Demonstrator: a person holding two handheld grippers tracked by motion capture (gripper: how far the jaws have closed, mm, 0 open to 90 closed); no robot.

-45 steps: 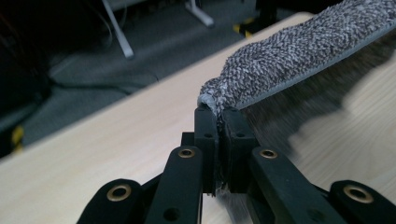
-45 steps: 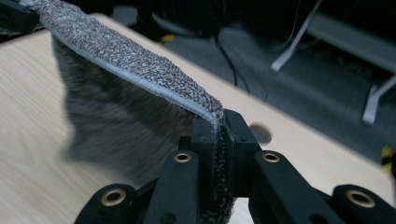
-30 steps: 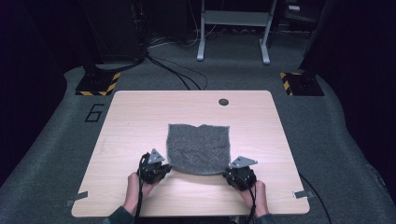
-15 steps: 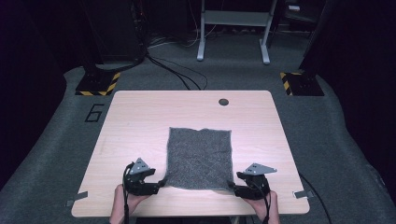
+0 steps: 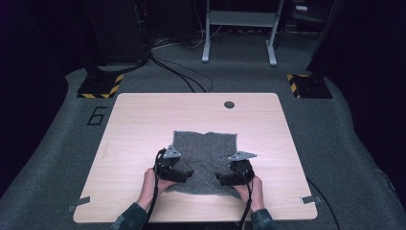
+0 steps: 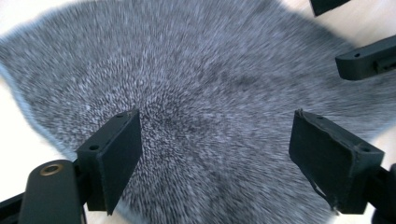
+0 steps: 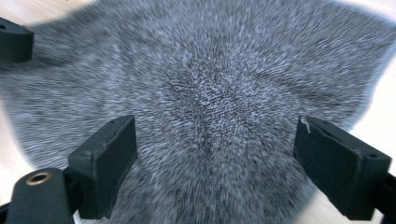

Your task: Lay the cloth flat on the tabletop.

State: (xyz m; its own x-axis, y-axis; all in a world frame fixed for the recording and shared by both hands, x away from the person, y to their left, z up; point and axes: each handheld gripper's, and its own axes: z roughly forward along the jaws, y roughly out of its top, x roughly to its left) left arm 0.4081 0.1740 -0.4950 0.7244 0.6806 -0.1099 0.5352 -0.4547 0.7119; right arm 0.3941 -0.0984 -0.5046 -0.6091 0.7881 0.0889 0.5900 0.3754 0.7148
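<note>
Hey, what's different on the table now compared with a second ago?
Both claws have just been opening and have let go of the grey cloth. The left claw and right claw moved inward over it, nothing between them. The cloth lies flat on the table.

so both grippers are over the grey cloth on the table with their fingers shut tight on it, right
Not quite. Both grippers are over the grey cloth on the table, but their fingers stand open, having just been opening, with nothing pinched. The left gripper view and the right gripper view each show a wide gap between the pads, cloth lying flat below.
</note>
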